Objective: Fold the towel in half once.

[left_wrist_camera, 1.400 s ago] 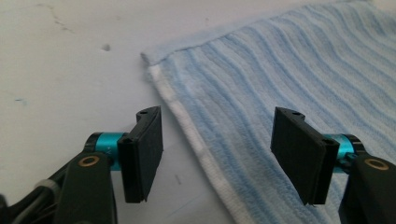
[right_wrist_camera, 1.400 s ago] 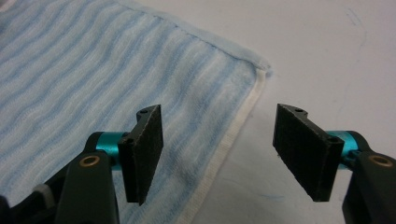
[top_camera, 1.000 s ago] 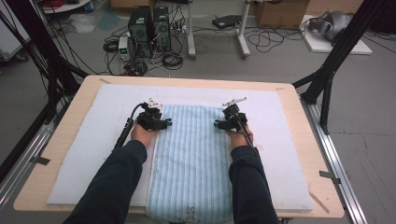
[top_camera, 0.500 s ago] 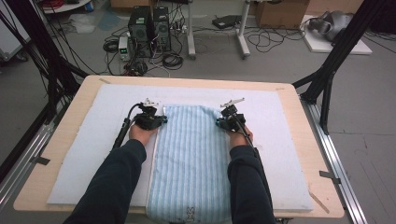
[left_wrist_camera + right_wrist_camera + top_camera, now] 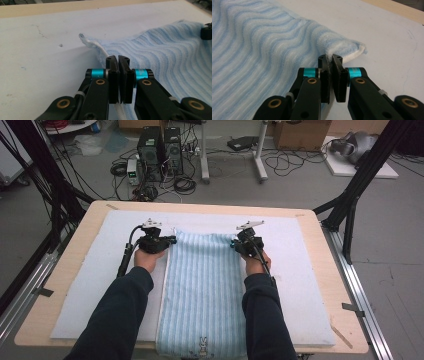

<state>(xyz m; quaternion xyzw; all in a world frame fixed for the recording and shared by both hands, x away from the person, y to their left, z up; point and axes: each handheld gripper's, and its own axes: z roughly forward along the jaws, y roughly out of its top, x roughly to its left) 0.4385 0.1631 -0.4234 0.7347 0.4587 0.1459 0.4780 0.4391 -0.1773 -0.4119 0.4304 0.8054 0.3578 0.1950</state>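
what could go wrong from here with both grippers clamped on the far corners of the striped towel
The left gripper pinches only the thin white hem of the towel, so the edge could slip out when lifted. The right gripper holds a bunched fold near the corner, which may pull out unevenly. The towel's near end hangs over the edge of the table, so a one-sided lift could drag it askew.

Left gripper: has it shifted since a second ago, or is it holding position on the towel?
Cannot tell: the left gripper sits at about the same spot against the wooden table edge, jaws shut on the striped towel far corner.
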